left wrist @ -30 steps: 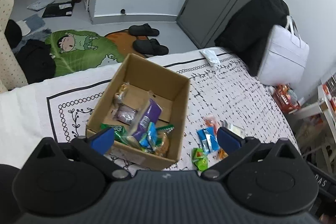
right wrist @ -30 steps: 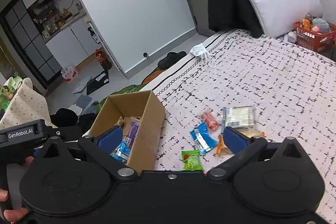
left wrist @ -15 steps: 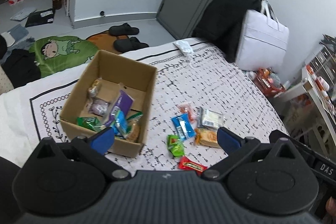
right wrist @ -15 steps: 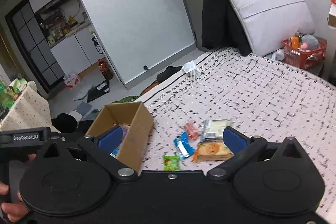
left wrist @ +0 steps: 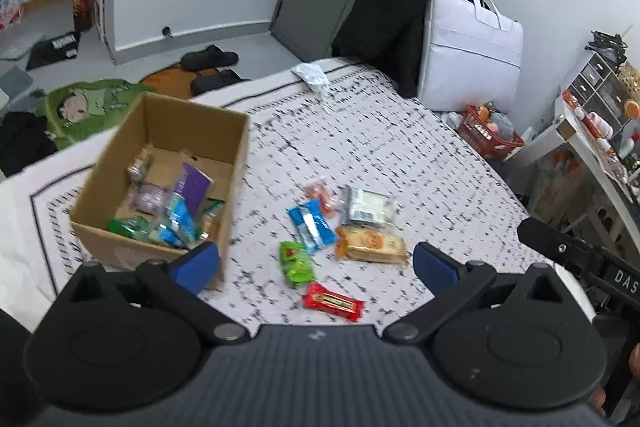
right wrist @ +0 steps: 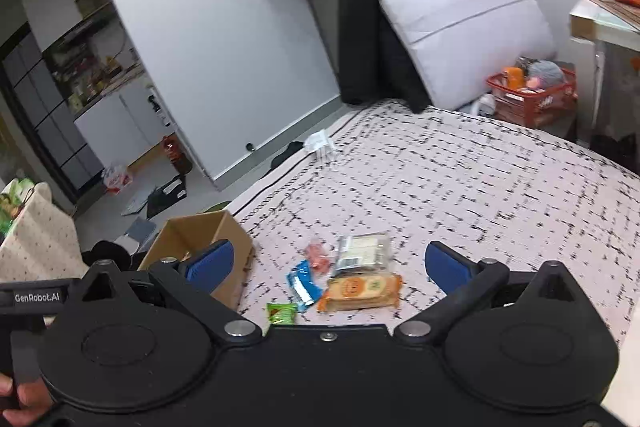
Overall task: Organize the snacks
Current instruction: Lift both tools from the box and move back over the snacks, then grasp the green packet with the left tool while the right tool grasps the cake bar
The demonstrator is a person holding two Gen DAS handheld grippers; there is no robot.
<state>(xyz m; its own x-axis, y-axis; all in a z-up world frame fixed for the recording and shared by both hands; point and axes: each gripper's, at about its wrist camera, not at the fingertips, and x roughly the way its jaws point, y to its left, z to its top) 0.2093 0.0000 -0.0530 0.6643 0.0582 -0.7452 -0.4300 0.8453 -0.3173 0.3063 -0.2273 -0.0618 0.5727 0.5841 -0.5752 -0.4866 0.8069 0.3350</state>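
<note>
A cardboard box with several snack packets in it stands on the bed at the left. Loose snacks lie right of it: a red bar, a green packet, a blue packet, an orange cracker pack, a clear-wrapped pack and a pink packet. My left gripper is open and empty above the green and red snacks. My right gripper is open and empty above the loose pile.
The bed cover is white with black dashes. A white face mask lies at its far edge. A white bag and black coat stand behind. A red basket and shelves sit at the right. Slippers lie on the floor.
Both grippers have pulled back and swung right: the box has slid left in both views and the loose snacks now sit between the fingers. Both stay open and empty.
</note>
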